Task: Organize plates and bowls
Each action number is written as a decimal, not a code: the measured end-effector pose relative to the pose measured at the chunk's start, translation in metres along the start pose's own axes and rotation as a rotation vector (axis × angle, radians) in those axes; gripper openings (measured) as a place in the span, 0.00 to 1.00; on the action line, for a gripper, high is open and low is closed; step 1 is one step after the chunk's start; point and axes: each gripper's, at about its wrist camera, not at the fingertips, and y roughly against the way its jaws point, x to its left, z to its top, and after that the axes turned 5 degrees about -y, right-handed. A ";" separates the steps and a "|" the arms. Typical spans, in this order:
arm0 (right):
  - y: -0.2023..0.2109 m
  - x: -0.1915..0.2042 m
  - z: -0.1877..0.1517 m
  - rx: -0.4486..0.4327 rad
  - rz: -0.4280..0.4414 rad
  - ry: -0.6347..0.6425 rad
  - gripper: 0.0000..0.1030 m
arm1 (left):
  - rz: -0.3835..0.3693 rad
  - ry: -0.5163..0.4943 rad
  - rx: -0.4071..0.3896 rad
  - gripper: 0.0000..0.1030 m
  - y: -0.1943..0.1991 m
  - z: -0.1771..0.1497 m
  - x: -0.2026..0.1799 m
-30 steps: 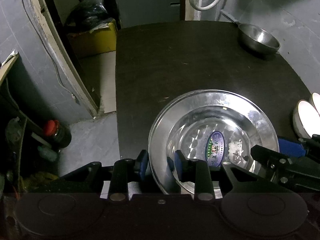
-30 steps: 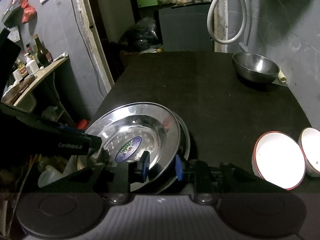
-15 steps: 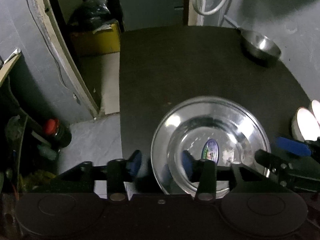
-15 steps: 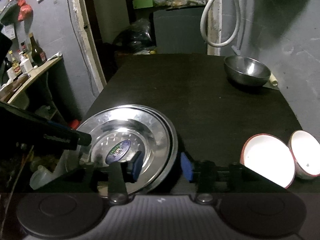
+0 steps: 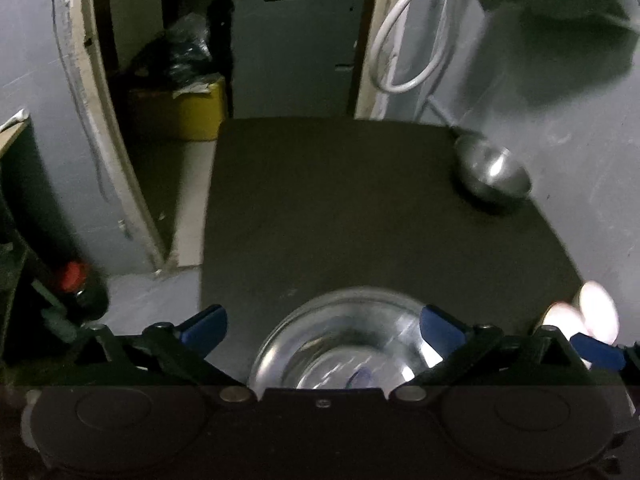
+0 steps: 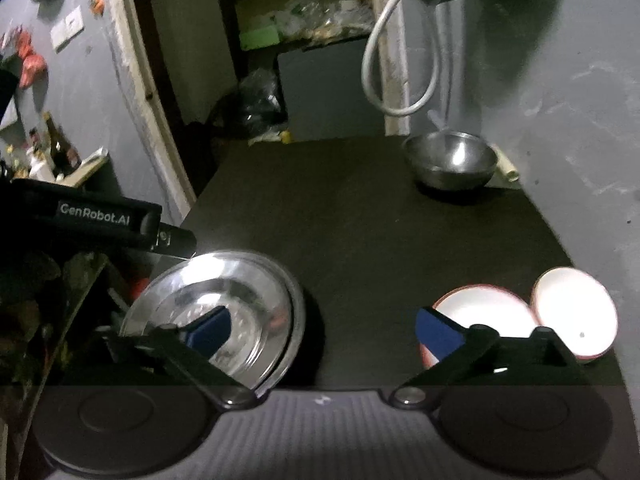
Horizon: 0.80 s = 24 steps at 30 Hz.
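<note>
The steel plates (image 6: 224, 312) lie stacked at the near left corner of the dark surface (image 6: 360, 232), their rim close to its left edge; two seem nested there, though blur makes the count uncertain. Both grippers have just been spreading their fingers. The left gripper (image 5: 322, 326) stands released with the stack's rim below the gap and neither blue pad touching it. The right gripper (image 6: 322, 330) is released too, nothing between its pads, one over the plates and the other before the nearer bowl. Two white bowls (image 6: 528, 312) with red rims sit touching by the near right edge. One steel bowl (image 6: 450, 160) rests at the far right corner beside the wall. The middle of the surface lies open.
</note>
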 end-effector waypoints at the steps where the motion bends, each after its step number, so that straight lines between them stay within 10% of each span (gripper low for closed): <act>1: 0.001 -0.005 0.004 -0.013 -0.008 -0.009 1.00 | -0.007 0.003 -0.012 0.99 -0.002 0.004 -0.003; 24: -0.114 -0.118 0.106 -0.122 -0.248 -0.235 0.91 | -0.208 -0.119 -0.170 0.99 -0.173 0.149 -0.102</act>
